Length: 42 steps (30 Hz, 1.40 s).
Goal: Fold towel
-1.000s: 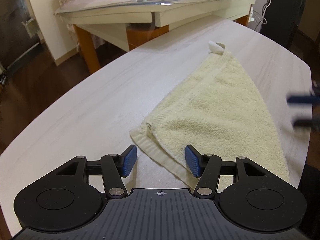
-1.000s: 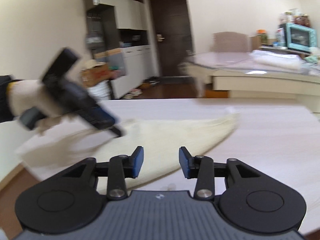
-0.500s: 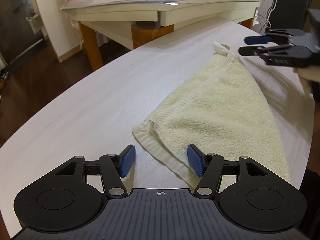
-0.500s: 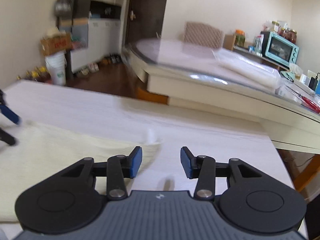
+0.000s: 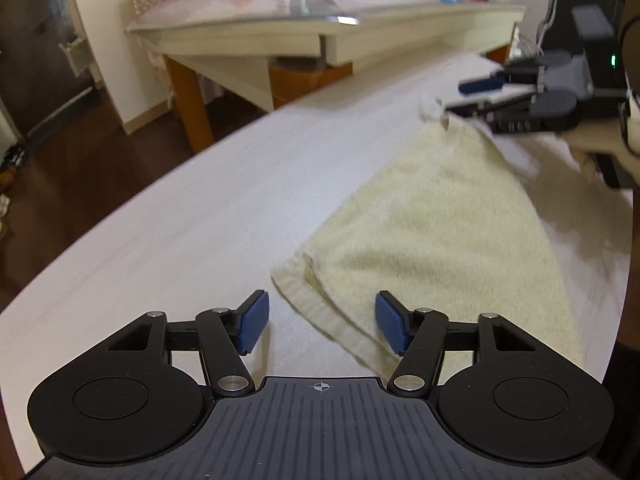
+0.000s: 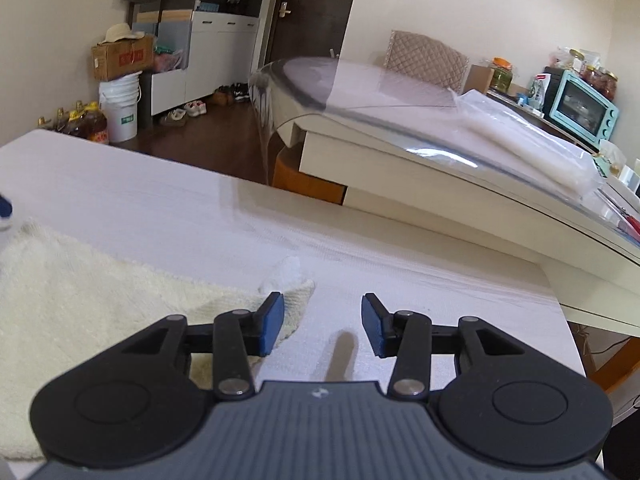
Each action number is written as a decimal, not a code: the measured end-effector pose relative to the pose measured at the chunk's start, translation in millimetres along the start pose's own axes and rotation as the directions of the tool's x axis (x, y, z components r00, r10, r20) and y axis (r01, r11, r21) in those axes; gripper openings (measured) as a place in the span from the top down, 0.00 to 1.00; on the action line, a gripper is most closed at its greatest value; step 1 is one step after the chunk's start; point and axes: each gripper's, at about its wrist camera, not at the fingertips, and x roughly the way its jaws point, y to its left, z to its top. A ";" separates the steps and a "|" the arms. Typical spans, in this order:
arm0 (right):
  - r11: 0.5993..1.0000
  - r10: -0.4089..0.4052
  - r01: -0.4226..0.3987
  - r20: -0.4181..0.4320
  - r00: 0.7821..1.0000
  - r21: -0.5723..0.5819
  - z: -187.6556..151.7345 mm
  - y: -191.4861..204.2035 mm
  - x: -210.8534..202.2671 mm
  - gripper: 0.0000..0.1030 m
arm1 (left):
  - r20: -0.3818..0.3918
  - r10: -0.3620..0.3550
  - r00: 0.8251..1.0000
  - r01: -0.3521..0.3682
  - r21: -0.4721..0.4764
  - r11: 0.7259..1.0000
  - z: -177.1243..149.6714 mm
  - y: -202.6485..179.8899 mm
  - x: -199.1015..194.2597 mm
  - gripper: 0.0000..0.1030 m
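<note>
Towel [image 5: 432, 232]: folded, flat on bench [image 5: 192, 240], pale yellow.
Left gripper [image 5: 322, 322]: jaws wide open, empty, straddling near corner.
Right gripper [image 6: 323, 322]: jaws open, empty; left pad over far corner by loop tag [image 6: 285, 272].
Surroundings: glass-topped table [image 6: 460, 136] behind bench.
Change: right gripper dropped to far corner.

soft indoor light, fisheye-bent edges — slight motion blur
</note>
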 end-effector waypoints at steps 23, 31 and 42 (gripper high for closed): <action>0.999 -0.020 0.020 0.002 1.000 -0.039 3.7 -3.0 3.0 0.53 | 0.003 -0.058 0.998 0.058 0.014 0.998 12.2 5.2 17.8 0.94; 0.999 -0.017 0.018 0.018 1.000 -0.042 3.6 -3.9 1.6 0.52 | 0.063 -0.018 0.998 0.022 -0.065 0.998 1.8 21.0 -1.1 0.94; 0.999 0.028 -0.024 0.090 0.996 -0.039 5.2 3.7 -30.5 0.50 | 0.017 -0.001 1.000 0.002 -0.099 0.995 -4.9 28.0 9.5 0.76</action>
